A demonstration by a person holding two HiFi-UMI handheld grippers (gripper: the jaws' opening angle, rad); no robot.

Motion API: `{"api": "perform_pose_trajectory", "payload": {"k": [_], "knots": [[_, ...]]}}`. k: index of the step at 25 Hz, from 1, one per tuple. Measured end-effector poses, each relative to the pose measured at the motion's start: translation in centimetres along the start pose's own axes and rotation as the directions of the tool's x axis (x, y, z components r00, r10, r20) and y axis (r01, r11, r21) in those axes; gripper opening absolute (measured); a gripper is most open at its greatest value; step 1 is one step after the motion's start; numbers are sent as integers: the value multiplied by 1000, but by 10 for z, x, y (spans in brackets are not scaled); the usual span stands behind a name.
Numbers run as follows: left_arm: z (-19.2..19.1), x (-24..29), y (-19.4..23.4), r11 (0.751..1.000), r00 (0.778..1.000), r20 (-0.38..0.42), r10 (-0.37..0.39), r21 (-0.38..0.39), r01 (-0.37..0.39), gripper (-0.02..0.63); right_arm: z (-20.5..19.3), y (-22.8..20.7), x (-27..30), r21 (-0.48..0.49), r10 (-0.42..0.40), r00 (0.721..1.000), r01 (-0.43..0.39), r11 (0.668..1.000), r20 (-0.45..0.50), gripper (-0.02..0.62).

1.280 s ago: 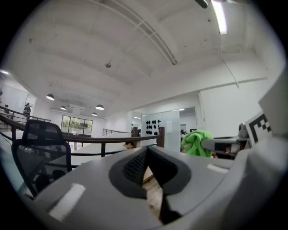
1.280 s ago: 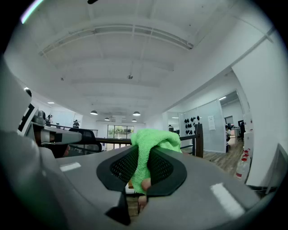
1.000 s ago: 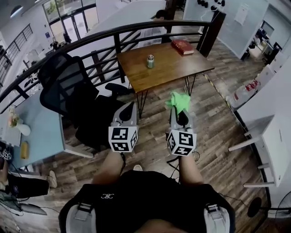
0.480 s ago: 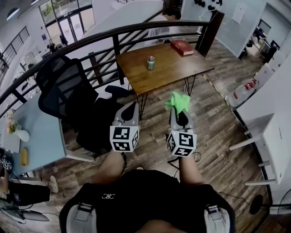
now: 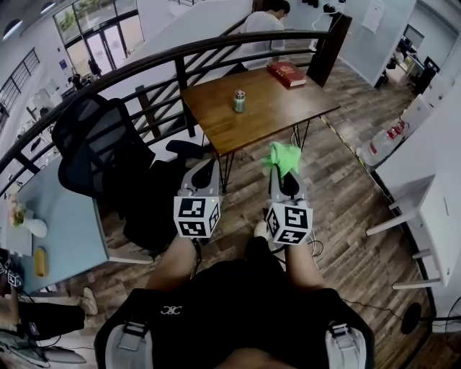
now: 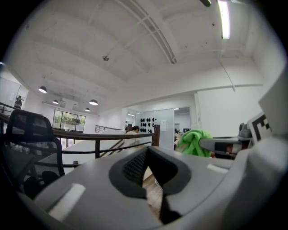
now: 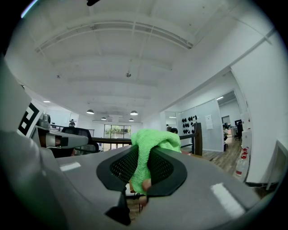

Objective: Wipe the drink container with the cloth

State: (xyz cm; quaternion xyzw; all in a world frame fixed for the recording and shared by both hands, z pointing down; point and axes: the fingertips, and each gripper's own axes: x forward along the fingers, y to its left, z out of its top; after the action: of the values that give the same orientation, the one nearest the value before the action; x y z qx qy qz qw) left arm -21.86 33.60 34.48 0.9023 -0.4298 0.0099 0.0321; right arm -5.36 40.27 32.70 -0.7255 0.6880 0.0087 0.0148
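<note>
A small green drink can stands near the middle of a brown wooden table ahead of me. My right gripper is shut on a bright green cloth, which bunches out past its tips; in the right gripper view the cloth is pinched between the black pads. My left gripper is shut with nothing in it, and its jaws meet in the left gripper view. Both grippers are held level over the wood floor, well short of the table.
A red book lies at the table's far right corner. A black office chair stands to the left, a dark curved railing runs behind the table, and a person sits beyond it. A light desk is at far left.
Both grippers and my view have shifted a little toward the table. The person behind the railing has come more into view. The cloth stays pinched in the right gripper.
</note>
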Motion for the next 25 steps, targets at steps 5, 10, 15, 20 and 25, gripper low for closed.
{"api": "perform_pose_trajectory", "payload": {"k": [5, 10, 15, 20, 25], "knots": [[2, 28, 11, 1000, 1000, 9, 6, 12, -6, 52, -2, -9, 32, 0, 8, 1000, -8, 1000, 11, 55], [-1, 76, 23, 999, 1000, 4, 25, 23, -25, 52, -7, -29, 82, 2, 26, 999, -26, 1000, 24, 57], [1, 146, 35, 999, 999, -9, 46, 29, -46, 52, -14, -61, 153, 36, 51, 999, -51, 998, 14, 55], [9, 225, 46, 998, 998, -17, 67, 22, -66, 52, -12, -100, 227, 41, 72, 997, -73, 996, 16, 55], [18, 312, 55, 997, 997, -26, 75, 13, -74, 52, -13, -142, 305, 46, 94, 996, -94, 995, -9, 55]]}}
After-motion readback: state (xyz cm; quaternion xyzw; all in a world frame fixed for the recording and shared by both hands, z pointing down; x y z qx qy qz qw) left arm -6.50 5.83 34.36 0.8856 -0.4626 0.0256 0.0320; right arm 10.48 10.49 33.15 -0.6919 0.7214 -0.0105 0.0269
